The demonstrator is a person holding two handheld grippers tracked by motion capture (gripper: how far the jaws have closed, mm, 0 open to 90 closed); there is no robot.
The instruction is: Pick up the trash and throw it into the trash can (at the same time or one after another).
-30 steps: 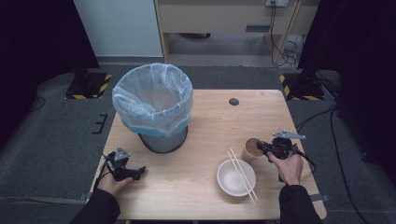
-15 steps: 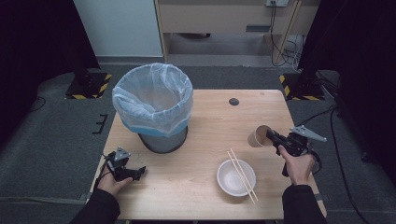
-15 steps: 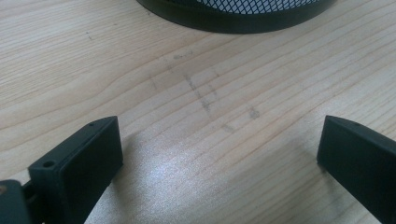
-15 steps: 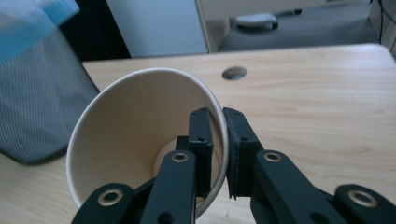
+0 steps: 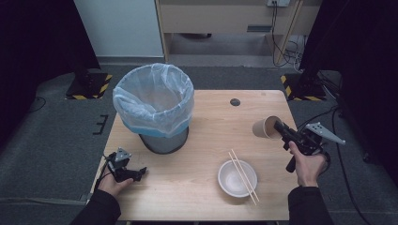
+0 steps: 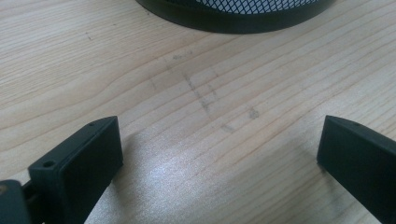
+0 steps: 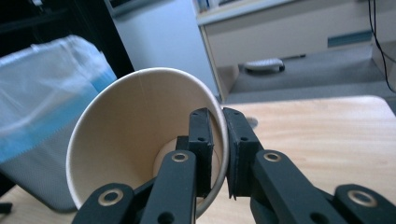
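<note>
Right hand-held gripper (image 7: 218, 154) pinched paper cup (image 7: 140, 140) rim, tilted | left hand-held gripper (image 6: 219, 154) jaws apart, idle | risk: thin wall buckling, cup slipping short of bin (image 5: 155, 105).

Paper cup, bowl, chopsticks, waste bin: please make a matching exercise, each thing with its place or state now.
Things:
1. paper cup
2. bowl
3. chopsticks
4. waste bin

Places or states:
A. lying across the bowl's rim
B. lined with a plastic bag
C. pinched by its wall in the right hand-held gripper
D. standing on the table, empty

Pairs: 1-C, 2-D, 3-A, 4-B
</note>
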